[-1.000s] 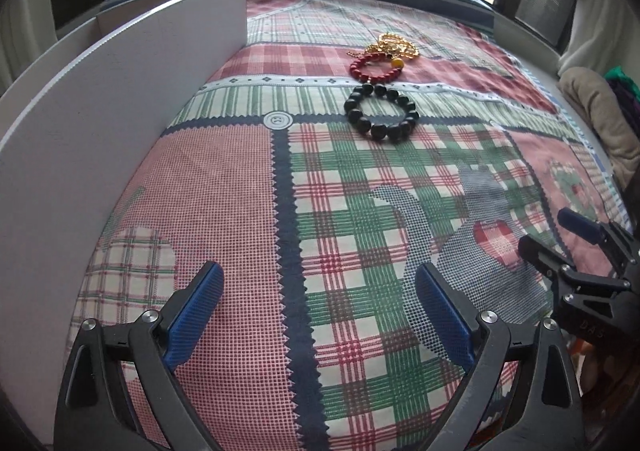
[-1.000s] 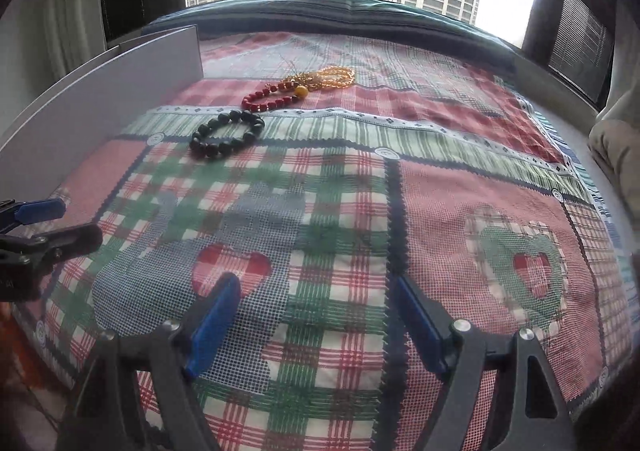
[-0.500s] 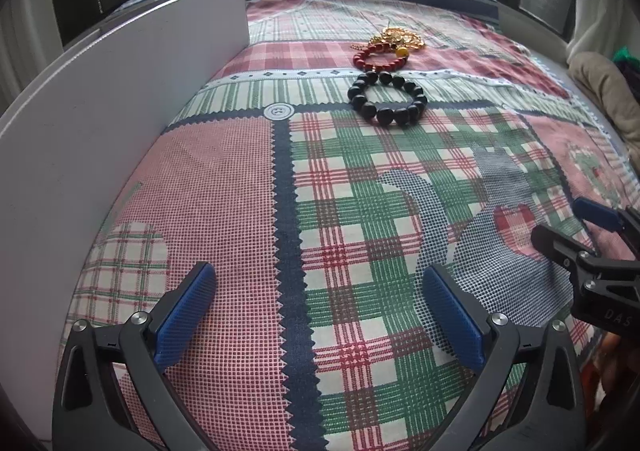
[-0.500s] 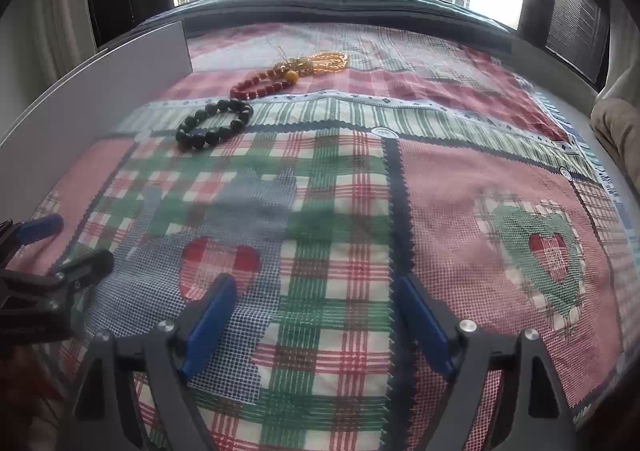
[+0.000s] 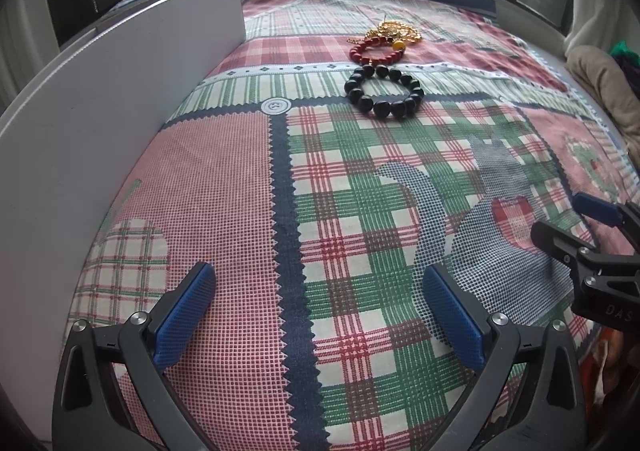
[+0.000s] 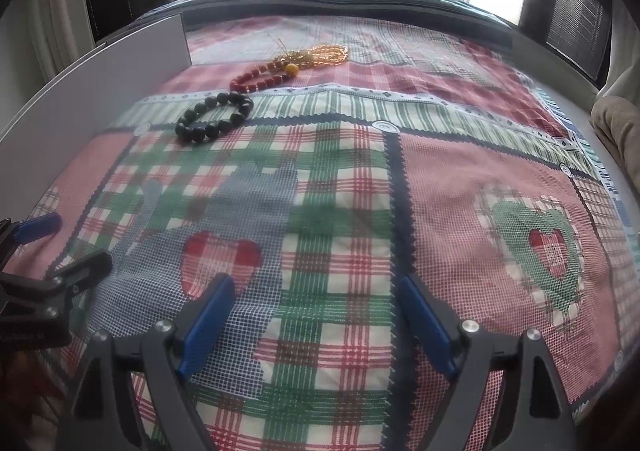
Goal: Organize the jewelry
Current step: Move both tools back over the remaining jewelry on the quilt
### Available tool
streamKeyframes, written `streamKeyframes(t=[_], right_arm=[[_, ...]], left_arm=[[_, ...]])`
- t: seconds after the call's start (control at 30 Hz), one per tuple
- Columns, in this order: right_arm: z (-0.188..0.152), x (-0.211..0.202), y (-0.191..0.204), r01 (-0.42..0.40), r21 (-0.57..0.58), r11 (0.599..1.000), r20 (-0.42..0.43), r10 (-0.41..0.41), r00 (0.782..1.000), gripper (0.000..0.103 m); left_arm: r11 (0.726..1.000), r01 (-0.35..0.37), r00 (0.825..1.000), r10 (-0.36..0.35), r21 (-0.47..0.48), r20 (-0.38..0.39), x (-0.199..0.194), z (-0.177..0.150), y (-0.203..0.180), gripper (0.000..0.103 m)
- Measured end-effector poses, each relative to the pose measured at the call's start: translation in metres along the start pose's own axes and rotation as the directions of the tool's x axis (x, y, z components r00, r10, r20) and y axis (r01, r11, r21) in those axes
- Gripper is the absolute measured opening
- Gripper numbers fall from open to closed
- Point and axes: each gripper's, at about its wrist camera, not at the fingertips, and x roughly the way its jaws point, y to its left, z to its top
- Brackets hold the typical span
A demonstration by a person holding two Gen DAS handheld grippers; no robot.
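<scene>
A black bead bracelet (image 5: 383, 92) lies on the plaid cloth (image 5: 340, 211); it also shows in the right wrist view (image 6: 214, 117). Behind it lie a red bead bracelet (image 5: 376, 51) (image 6: 260, 78) and a heap of gold-amber beads (image 5: 394, 32) (image 6: 316, 53). My left gripper (image 5: 318, 311) is open and empty, low over the near edge of the cloth, well short of the jewelry. My right gripper (image 6: 314, 321) is open and empty, also near the front edge. Each gripper shows at the edge of the other's view, the right one (image 5: 576, 223) and the left one (image 6: 60, 247).
A tall white board (image 5: 100, 111) stands along the left side of the cloth; it also shows in the right wrist view (image 6: 100, 79). A beige fabric bundle (image 5: 608, 83) lies at the far right. A window with towers is behind the table.
Both grippers have moved slightly forward toward the jewelry; the bracelets look a little nearer. Both stay open and nothing on the cloth has moved.
</scene>
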Motion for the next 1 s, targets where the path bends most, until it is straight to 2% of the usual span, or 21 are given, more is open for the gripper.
streamKeyframes(t=[1.0], right_arm=[[-0.0012, -0.0022, -0.0005, -0.01, -0.014, 1.0, 0.0, 0.01, 1.0, 0.087]], left_arm=[[1.0, -0.005, 1.0, 0.005, -0.004, -0.015, -0.0004, -0.0016, 0.0011, 0.103]])
